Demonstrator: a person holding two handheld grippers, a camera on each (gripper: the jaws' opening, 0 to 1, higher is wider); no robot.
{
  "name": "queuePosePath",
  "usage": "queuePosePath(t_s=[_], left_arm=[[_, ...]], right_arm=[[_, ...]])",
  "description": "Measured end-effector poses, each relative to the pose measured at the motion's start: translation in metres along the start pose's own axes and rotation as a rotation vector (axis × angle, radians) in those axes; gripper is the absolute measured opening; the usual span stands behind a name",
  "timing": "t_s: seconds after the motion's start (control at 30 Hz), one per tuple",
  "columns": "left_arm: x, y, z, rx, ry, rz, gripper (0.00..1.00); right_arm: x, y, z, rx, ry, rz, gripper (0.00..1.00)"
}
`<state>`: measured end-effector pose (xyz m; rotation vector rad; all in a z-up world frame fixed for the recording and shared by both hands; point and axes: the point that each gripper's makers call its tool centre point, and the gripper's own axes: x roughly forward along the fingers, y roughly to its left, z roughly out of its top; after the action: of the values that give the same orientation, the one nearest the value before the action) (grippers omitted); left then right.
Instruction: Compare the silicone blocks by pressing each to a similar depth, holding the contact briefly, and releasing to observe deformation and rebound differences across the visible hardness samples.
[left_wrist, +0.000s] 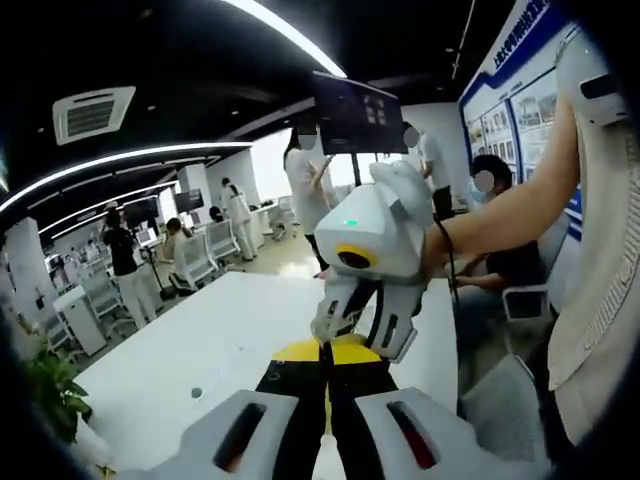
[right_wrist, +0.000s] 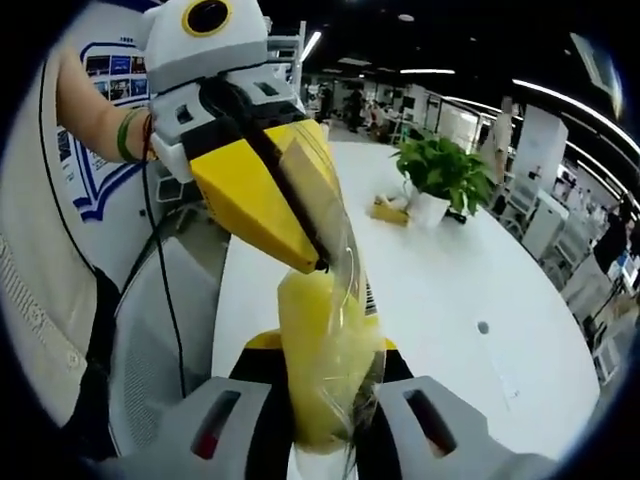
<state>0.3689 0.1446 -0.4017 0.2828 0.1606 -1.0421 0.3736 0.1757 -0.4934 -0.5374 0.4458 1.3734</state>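
Note:
A yellow silicone block (right_wrist: 318, 385) wrapped in a clear plastic bag (right_wrist: 335, 200) stands upright between the jaws of my right gripper (right_wrist: 325, 352), which is shut on it. My left gripper (right_wrist: 322, 264) comes in from the upper left, its yellow jaws shut on the bag's top edge. In the left gripper view, my left gripper (left_wrist: 328, 352) has its black and yellow jaws pressed together over the white table (left_wrist: 190, 345). Just beyond them hangs the white right gripper (left_wrist: 362, 338), pointing down at the same spot. The block itself is hidden there.
A potted plant (right_wrist: 440, 172) and a small yellow item (right_wrist: 388, 210) sit further along the table (right_wrist: 460, 300). A mesh chair (right_wrist: 150, 345) stands at the table's edge beside the person's arm (left_wrist: 520, 205). Several people (left_wrist: 312, 185), desks and a dark monitor (left_wrist: 355, 112) lie beyond.

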Motion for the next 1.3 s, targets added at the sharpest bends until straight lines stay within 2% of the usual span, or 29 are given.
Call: queuePosePath(t_s=[0.13, 0.17, 0.27, 0.6, 1.0, 1.3], left_arm=[[-0.0004, 0.0001, 0.0003, 0.004, 0.007, -0.003, 0.00], [-0.0005, 0.0001, 0.0002, 0.006, 0.009, -0.003, 0.00], [-0.0002, 0.0005, 0.0013, 0.018, 0.009, 0.001, 0.00], [0.0043, -0.0029, -0.0010, 0.023, 0.019, -0.008, 0.00], [0.0074, -0.0057, -0.0004, 0.038, 0.023, -0.014, 0.00], [0.0072, -0.0063, -0.0009, 0.026, 0.033, -0.010, 0.00]], right_arm=[[0.0000, -0.0001, 0.0003, 0.003, 0.001, 0.006, 0.12], [0.0002, -0.0018, 0.0011, -0.024, -0.005, -0.009, 0.12], [-0.0006, -0.0040, 0.0020, -0.031, -0.012, -0.023, 0.13], [-0.0018, -0.0023, -0.0041, -0.011, -0.005, -0.009, 0.13], [-0.0039, -0.0029, -0.0053, -0.020, -0.027, -0.009, 0.12], [-0.0031, -0.0043, -0.0041, -0.007, -0.048, -0.020, 0.16]])
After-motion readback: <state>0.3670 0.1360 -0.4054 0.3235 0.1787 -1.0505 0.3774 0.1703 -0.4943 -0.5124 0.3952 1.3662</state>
